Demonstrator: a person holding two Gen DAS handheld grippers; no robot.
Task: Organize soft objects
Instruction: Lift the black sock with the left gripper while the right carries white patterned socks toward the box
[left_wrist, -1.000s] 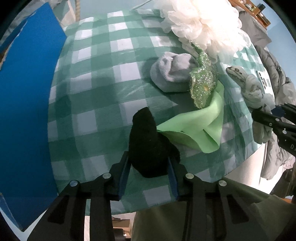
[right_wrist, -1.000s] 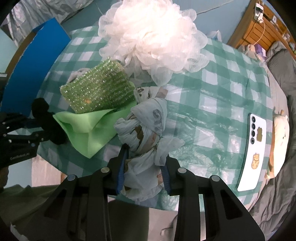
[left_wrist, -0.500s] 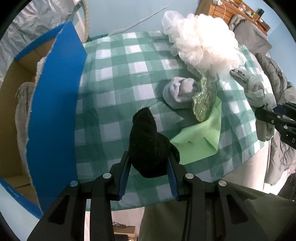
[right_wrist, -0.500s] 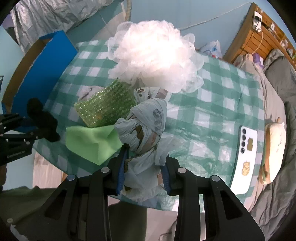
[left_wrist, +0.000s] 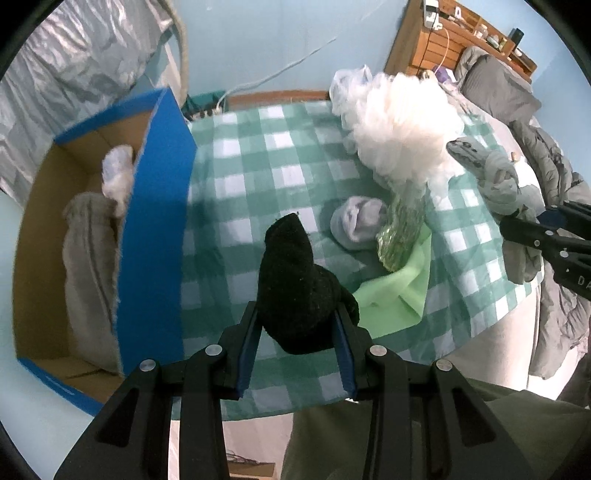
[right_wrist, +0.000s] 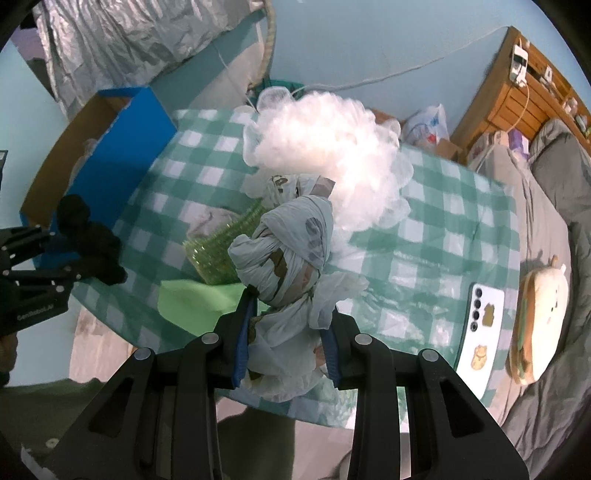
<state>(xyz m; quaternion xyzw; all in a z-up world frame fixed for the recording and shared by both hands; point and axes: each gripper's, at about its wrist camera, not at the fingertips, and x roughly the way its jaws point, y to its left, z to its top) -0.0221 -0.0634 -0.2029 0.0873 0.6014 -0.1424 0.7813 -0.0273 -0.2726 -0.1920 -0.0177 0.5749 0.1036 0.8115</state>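
While the blue cardboard box (left_wrist: 155, 236) stands at the table's left edge with a grey cloth (left_wrist: 86, 273) inside, the left gripper (left_wrist: 297, 332) pinches a black sock (left_wrist: 295, 280) above the checked tablecloth (left_wrist: 258, 155), and the right gripper (right_wrist: 286, 332) clamps a knotted pale cloth bundle (right_wrist: 288, 254) near the white mesh pouf (right_wrist: 332, 155).

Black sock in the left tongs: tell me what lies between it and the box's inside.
Only the box's blue wall, standing between the black sock and the cardboard interior; the left wrist view shows it.
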